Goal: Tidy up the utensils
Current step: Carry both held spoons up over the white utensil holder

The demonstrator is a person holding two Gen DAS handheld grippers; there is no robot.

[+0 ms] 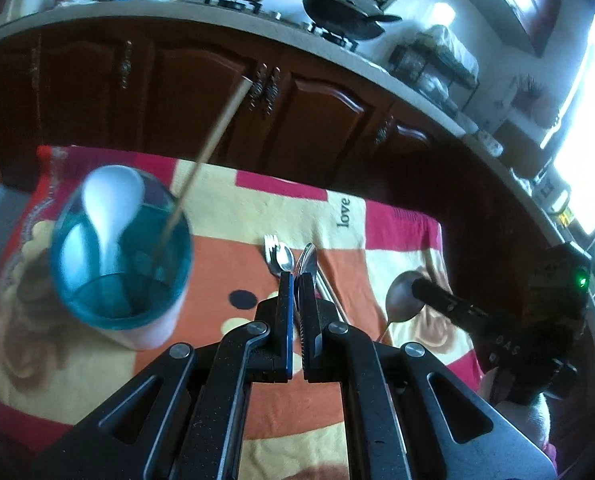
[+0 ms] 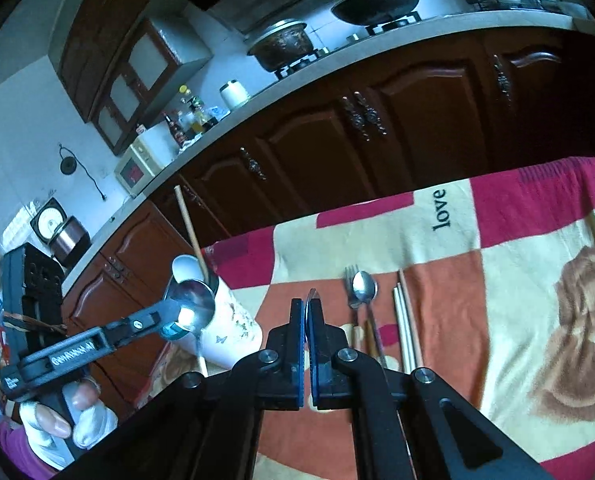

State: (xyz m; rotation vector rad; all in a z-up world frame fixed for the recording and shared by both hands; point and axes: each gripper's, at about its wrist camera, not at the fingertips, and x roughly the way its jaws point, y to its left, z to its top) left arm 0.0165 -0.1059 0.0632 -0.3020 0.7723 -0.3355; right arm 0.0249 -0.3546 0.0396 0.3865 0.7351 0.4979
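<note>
- In your left wrist view the cup (image 1: pixel 121 256) is blurred, and so is the white spoon (image 1: pixel 111 204) inside it.
- Your left gripper (image 1: pixel 296 280) hides most of the spoon it holds; only the tip of its bowl shows.
- In your right wrist view the chopsticks (image 2: pixel 407 328) run under your right gripper (image 2: pixel 307 308), lower ends hidden.
- The fork (image 2: pixel 352 284) lies partly under a small spoon (image 2: pixel 364 288).
</note>
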